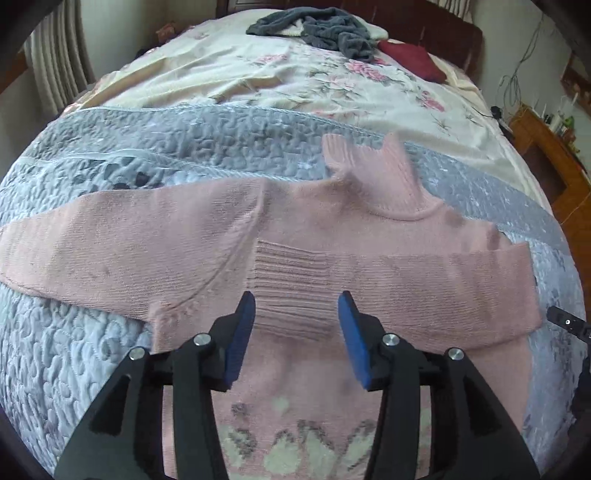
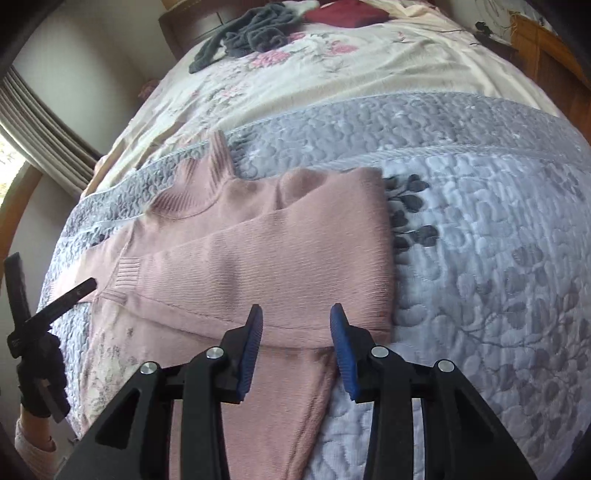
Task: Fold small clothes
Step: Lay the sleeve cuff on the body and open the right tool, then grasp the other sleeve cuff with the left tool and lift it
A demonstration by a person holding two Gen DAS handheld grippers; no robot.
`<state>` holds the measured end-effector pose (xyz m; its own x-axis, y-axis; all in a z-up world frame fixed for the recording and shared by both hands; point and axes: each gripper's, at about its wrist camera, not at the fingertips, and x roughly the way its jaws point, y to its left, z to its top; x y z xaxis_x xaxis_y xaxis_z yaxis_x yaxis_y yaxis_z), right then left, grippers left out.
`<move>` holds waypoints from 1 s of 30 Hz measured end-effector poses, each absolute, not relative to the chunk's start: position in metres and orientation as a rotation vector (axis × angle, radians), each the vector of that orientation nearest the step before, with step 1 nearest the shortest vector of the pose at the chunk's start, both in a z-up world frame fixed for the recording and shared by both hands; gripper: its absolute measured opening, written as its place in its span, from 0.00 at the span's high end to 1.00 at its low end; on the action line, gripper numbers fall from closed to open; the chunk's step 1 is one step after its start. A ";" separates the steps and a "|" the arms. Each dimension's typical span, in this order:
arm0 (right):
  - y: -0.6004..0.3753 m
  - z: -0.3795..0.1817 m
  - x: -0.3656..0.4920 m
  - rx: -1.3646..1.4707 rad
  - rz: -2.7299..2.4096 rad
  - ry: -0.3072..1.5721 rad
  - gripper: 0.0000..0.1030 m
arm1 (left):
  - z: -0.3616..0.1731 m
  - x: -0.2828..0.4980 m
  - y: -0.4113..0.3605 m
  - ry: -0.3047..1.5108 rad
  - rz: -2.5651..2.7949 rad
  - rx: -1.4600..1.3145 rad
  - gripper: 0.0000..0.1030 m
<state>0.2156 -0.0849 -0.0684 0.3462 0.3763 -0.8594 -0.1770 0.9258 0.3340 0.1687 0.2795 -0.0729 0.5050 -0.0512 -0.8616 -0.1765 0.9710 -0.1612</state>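
A small pink knit sweater with a ribbed high collar lies flat on a grey-blue quilted bedspread. One sleeve stretches out to the left; the other sleeve is folded across the chest, its ribbed cuff near the middle. A pale pattern band shows on the body near the camera. My left gripper hovers open over the folded cuff, holding nothing. In the right wrist view the same sweater shows its folded sleeve, and my right gripper stands open just above the sleeve's lower edge, empty.
A floral sheet covers the far bed, with a grey garment and a dark red item near the headboard. A wooden cabinet stands right of the bed; curtains hang left. A gloved hand holds the left gripper.
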 end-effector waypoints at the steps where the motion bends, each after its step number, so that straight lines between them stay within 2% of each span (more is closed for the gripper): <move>1: -0.078 -0.072 0.217 0.200 0.377 1.181 0.62 | -0.079 0.174 0.270 1.062 0.053 -0.243 0.54; 9: -0.060 -0.122 0.222 0.177 0.345 1.290 0.63 | -0.144 0.194 0.253 1.211 0.018 -0.245 0.55; 15: -0.058 -0.109 0.218 0.187 0.343 1.278 0.59 | -0.125 0.181 0.273 1.158 -0.012 -0.320 0.53; 17: -0.054 -0.094 0.211 0.192 0.372 1.239 0.55 | -0.111 0.167 0.294 1.115 0.005 -0.341 0.46; 20: -0.041 -0.077 0.203 0.186 0.418 1.210 0.51 | -0.095 0.142 0.339 1.072 0.088 -0.351 0.42; 24: -0.010 -0.074 0.197 0.167 0.481 1.231 0.47 | -0.088 0.109 0.415 1.066 0.244 -0.382 0.42; 30: 0.036 -0.084 0.188 0.130 0.546 1.252 0.46 | -0.091 0.061 0.533 1.044 0.446 -0.505 0.42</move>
<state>0.1879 0.0364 -0.0841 0.2050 0.4599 -0.8640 -0.3208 0.8655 0.3846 0.0614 0.5330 -0.0907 0.4344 0.1088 -0.8941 -0.5715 0.8006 -0.1802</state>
